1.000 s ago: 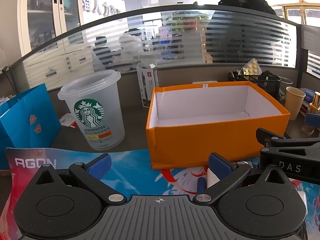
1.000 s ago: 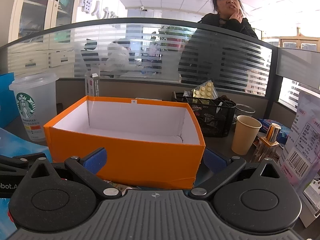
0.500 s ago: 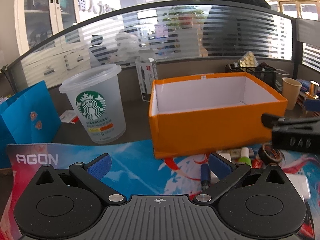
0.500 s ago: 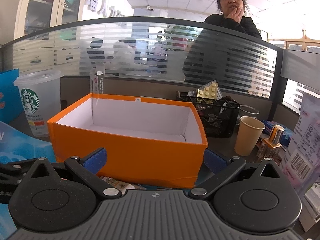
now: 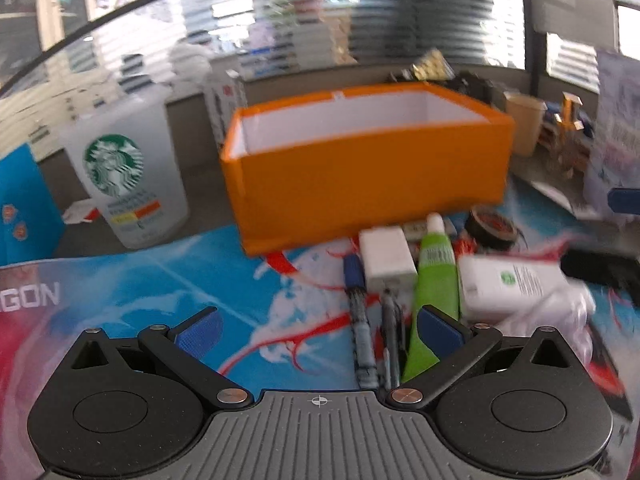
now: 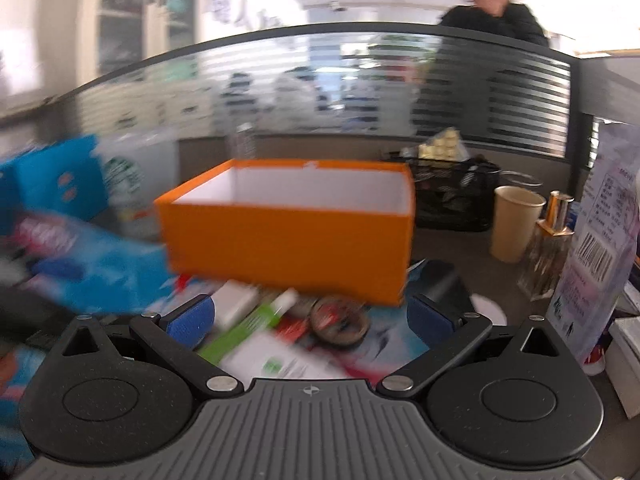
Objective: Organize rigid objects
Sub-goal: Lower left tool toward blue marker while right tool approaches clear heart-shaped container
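Orange box (image 5: 368, 184), green tube (image 5: 436, 276)

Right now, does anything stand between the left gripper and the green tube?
Nothing visible does. The left gripper is open, and the green tube lies on the mat right beside its right finger, nothing covering it.

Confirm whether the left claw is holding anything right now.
No. The left claw is open, with only the mat between its blue pads.
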